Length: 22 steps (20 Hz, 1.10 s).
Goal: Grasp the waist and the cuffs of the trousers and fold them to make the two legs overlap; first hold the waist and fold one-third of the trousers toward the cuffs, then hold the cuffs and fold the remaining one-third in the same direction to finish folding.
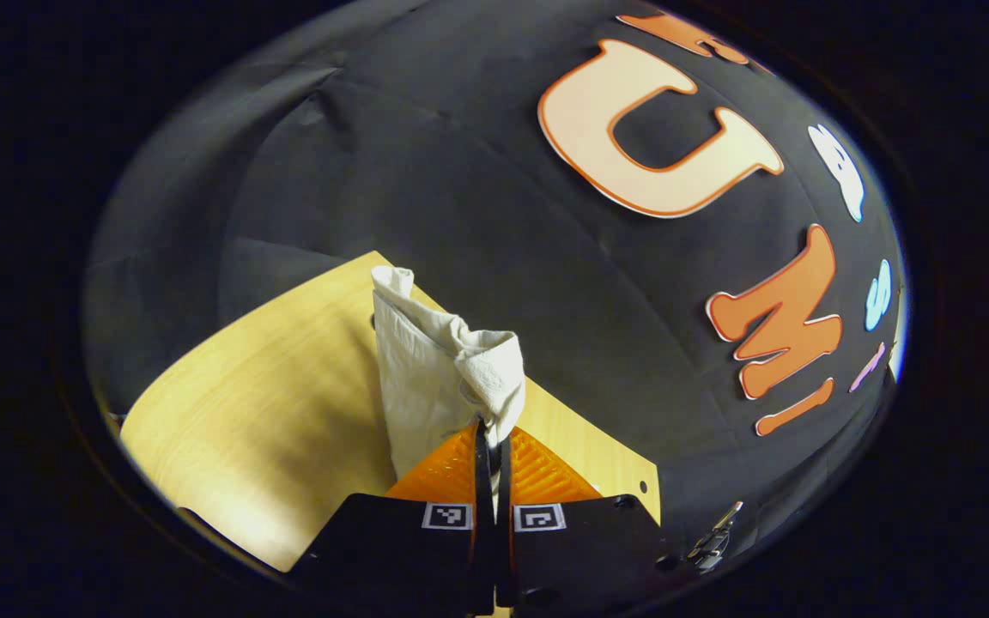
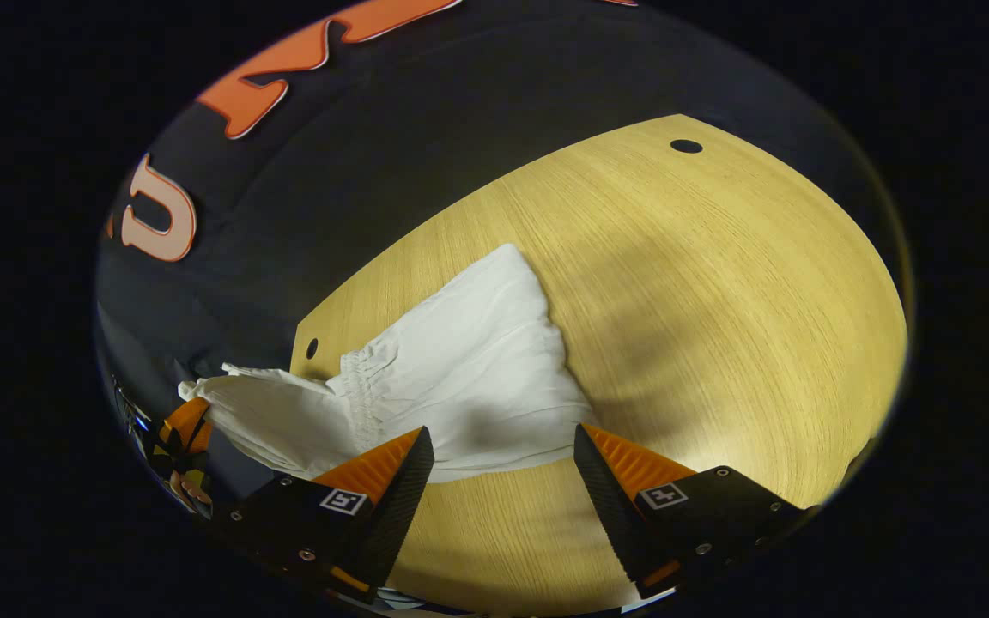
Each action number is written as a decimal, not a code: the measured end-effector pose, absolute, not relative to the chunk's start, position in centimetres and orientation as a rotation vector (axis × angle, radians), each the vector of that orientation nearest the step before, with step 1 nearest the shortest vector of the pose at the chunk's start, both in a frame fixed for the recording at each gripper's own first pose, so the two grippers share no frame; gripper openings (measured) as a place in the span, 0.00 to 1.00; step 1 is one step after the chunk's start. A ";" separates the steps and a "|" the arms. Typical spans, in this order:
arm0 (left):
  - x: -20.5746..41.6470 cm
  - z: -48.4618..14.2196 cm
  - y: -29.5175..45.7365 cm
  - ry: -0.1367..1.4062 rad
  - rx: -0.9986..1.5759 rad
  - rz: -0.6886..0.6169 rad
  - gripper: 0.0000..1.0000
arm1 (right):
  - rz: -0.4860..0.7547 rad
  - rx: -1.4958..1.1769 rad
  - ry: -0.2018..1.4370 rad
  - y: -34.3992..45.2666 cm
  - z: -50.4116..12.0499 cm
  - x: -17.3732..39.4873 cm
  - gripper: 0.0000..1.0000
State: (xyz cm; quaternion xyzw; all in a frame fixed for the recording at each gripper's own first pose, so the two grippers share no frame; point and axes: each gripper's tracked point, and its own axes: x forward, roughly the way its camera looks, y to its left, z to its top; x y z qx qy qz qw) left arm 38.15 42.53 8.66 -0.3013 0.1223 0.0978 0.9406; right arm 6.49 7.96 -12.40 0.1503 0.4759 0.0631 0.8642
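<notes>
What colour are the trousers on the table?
White, plain with no pattern; the trousers show best in the right gripper view.

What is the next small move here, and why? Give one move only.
Probably bring the right claw down and shut it on the near edge of the trousers. It is open and holds nothing, with the cloth lying on the table just past its fingertips. The left claw already pinches a lifted bunch of the cloth, so the fold likely needs the second grip first.

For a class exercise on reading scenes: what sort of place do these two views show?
Probably a staged recording booth, not a home: black cloth wall, bare wooden table, white trousers handled by the left gripper and the right gripper.
</notes>
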 end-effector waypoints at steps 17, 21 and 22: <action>50.3 3.1 15.3 0.453 -0.486 -0.063 0.04 | 0.052 0.452 1.010 -4.4 -12.1 5.8 0.99; 51.5 -0.1 12.1 0.545 -0.453 -0.095 0.04 | 0.031 0.471 1.012 -5.5 -12.3 5.7 0.99; 51.6 -0.9 11.5 0.574 -0.447 -0.100 0.04 | 0.025 0.473 1.012 -5.9 -12.2 5.6 0.99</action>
